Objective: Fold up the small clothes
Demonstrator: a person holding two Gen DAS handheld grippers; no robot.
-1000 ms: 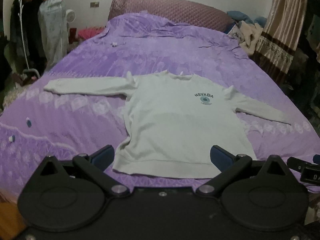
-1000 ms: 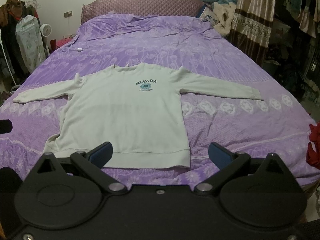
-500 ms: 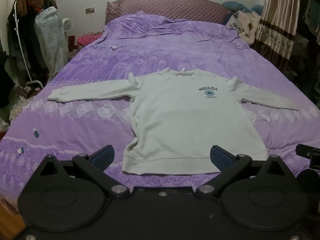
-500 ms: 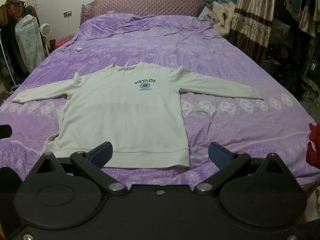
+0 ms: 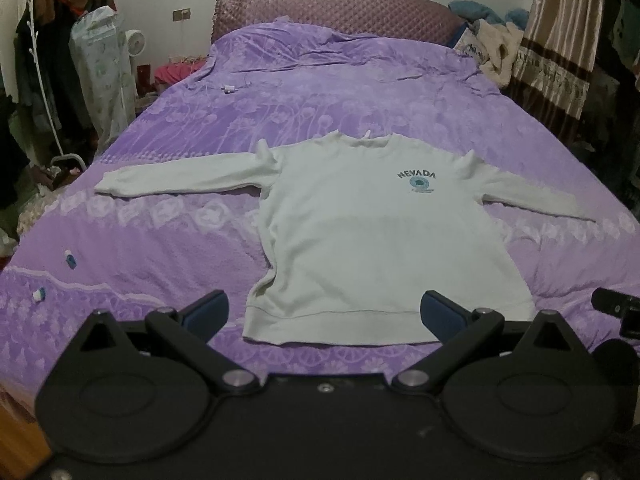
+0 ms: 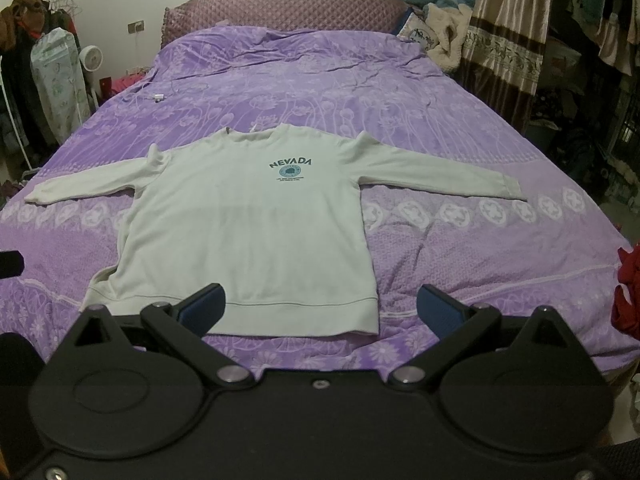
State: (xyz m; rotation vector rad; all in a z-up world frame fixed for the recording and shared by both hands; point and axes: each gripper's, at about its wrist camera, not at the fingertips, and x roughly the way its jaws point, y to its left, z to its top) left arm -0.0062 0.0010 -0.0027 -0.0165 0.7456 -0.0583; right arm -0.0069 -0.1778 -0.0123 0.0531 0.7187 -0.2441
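The white sweatshirt (image 6: 248,232) lies flat, front up, in the middle of the frame on the purple bed (image 6: 460,128), sleeves out so it is ready to fold, while the left gripper (image 5: 324,312) and right gripper (image 6: 318,306) hang low with fingers apart, holding nothing.

A purple floral bedspread (image 5: 360,92) covers the bed, with a quilted mauve headboard (image 5: 336,8) at its far end. A white charger plug (image 6: 159,97) with its cable lies on the spread. A coat rack (image 5: 44,40) stands left, beside a small white fan (image 6: 91,57). Striped curtains (image 6: 508,40) hang right, near a heap of plush blankets (image 5: 496,48). Two small blue-and-white items (image 5: 70,258) lie near the left edge.
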